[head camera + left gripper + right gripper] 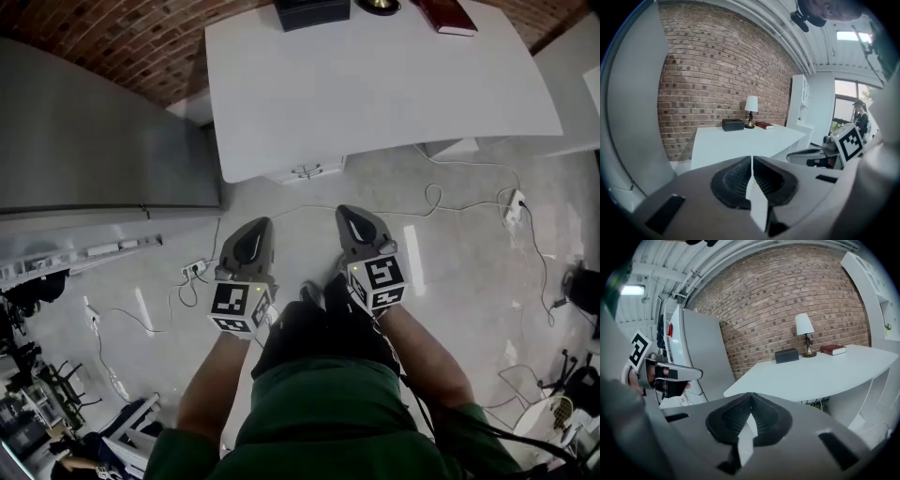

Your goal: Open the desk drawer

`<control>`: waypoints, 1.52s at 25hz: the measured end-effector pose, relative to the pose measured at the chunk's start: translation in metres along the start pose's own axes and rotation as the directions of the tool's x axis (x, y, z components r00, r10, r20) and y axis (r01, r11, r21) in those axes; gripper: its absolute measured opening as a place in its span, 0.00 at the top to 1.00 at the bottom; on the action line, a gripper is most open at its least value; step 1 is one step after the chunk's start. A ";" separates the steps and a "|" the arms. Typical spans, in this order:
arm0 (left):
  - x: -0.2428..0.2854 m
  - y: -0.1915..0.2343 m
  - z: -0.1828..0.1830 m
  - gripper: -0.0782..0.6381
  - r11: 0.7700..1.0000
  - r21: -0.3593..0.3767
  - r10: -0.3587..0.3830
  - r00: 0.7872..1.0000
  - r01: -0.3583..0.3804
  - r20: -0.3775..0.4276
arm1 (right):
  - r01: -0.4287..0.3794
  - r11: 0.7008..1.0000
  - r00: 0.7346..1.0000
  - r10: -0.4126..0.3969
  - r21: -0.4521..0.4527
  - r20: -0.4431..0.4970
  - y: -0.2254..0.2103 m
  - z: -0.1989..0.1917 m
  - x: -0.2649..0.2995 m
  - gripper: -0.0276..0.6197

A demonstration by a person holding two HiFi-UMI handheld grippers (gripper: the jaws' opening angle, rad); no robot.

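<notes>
Bright, even light — fisheye edges, sharp.

Matt wht desk (375,84), rough brick wall (712,70), glossy pale floor (450,253), smooth grey cabinet (84,131).

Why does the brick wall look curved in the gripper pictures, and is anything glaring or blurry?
Left gripper view: the wide-angle lens bows the brick wall, and the window is washed out. Right gripper view: same bowing, and the ceiling light glares. Head view: fairly sharp, with pale light streaks on the glossy floor.
</notes>
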State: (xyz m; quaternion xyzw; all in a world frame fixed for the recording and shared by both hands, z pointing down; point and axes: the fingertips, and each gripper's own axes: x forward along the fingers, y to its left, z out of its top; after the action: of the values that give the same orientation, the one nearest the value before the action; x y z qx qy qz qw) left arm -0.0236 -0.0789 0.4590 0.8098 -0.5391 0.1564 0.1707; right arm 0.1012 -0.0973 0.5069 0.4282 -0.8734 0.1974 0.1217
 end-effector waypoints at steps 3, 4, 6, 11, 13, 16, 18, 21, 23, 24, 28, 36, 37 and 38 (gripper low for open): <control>0.018 0.004 -0.016 0.87 1.000 0.004 0.007 0.999 -0.007 -0.032 | -0.013 1.000 1.000 0.012 -0.012 -0.022 -0.003 -0.012 0.016 0.95; 0.025 0.006 -0.023 0.87 1.000 0.004 0.006 0.999 -0.006 -0.047 | -0.020 1.000 0.999 0.020 -0.017 -0.028 -0.003 -0.016 0.022 0.95; 0.037 0.012 -0.038 0.87 1.000 0.003 0.004 0.997 -0.004 -0.078 | -0.032 0.999 0.999 0.031 -0.023 -0.036 -0.002 -0.026 0.036 0.95; 0.067 0.014 -0.075 0.87 1.000 -0.003 -0.026 0.991 0.026 -0.130 | -0.022 1.000 0.998 0.021 -0.011 -0.067 -0.017 -0.055 0.060 0.95; 0.077 0.012 -0.092 0.87 0.999 -0.002 -0.046 0.988 0.046 -0.147 | -0.014 1.000 0.997 0.015 0.012 -0.073 -0.024 -0.068 0.066 0.95; 0.086 0.011 -0.116 0.87 0.997 -0.009 -0.071 0.982 0.070 -0.173 | 0.012 0.999 0.998 -0.010 0.044 -0.055 -0.034 -0.082 0.076 0.95; 0.089 0.012 -0.129 0.87 0.997 -0.016 -0.082 0.979 0.080 -0.185 | 0.031 0.998 0.998 -0.027 0.063 -0.063 -0.037 -0.095 0.080 0.95; 0.092 0.016 -0.148 0.87 0.996 -0.024 -0.088 0.976 0.085 -0.199 | 0.038 0.996 0.997 -0.033 0.082 -0.067 -0.038 -0.113 0.088 0.95; 0.096 0.021 -0.161 0.87 0.996 -0.021 -0.088 0.974 0.085 -0.207 | 0.032 0.996 0.998 -0.027 0.083 -0.062 -0.037 -0.121 0.097 0.95; 0.099 0.024 -0.166 0.87 0.996 -0.020 -0.089 0.974 0.087 -0.208 | 0.029 0.996 0.998 -0.024 0.081 -0.060 -0.036 -0.124 0.102 0.95; 0.113 0.027 -0.177 0.87 0.994 -0.011 -0.111 0.973 0.111 -0.203 | 0.022 0.995 0.998 -0.017 0.094 -0.053 -0.037 -0.137 0.119 0.95; 0.137 0.027 -0.190 0.87 0.986 -0.002 -0.167 0.968 0.169 -0.185 | 0.060 0.986 0.998 -0.055 0.157 -0.034 -0.050 -0.155 0.148 0.95; 0.140 0.029 -0.193 0.87 0.985 -0.006 -0.168 0.968 0.170 -0.188 | 0.063 0.984 0.998 -0.058 0.164 -0.035 -0.051 -0.157 0.153 0.95; 0.142 0.032 -0.198 0.87 0.986 -0.011 -0.167 0.967 0.168 -0.190 | 0.063 0.983 0.998 -0.058 0.173 -0.036 -0.052 -0.159 0.157 0.95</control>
State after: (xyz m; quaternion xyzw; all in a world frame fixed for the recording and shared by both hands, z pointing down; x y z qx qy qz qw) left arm -0.0141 -0.1190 0.7010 0.8343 -0.4494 0.2196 0.2318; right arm 0.0551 -0.1642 0.7213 0.4604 -0.8375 0.2758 0.1033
